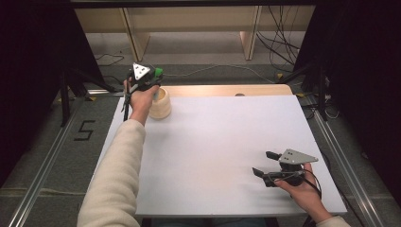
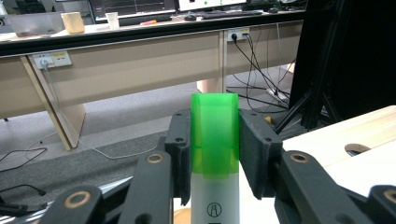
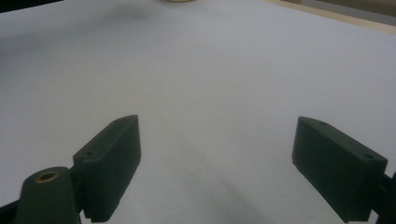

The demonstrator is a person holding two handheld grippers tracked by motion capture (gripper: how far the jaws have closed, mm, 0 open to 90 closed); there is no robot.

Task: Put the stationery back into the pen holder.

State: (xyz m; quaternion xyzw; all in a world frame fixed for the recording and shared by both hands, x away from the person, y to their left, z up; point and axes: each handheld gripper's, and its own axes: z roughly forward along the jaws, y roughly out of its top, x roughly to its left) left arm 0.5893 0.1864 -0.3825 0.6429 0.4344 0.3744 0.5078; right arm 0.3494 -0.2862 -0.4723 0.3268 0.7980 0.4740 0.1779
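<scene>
Standing upright, the green-capped tube (image 2: 215, 158) is clamped between the left gripper (image 2: 215, 154) jaws.

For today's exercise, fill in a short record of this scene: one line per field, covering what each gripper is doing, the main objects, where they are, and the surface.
Left gripper: shut on the green-capped tube, fingers pressing its cap from both sides
Green-capped tube: upright, white body, translucent green cap, held above the wooden cup
Wooden cup: pale, round, standing at the table's far left corner
Right gripper: open, nothing between its fingers, low over the table's near right part
Table: white sheet over a wooden top
</scene>
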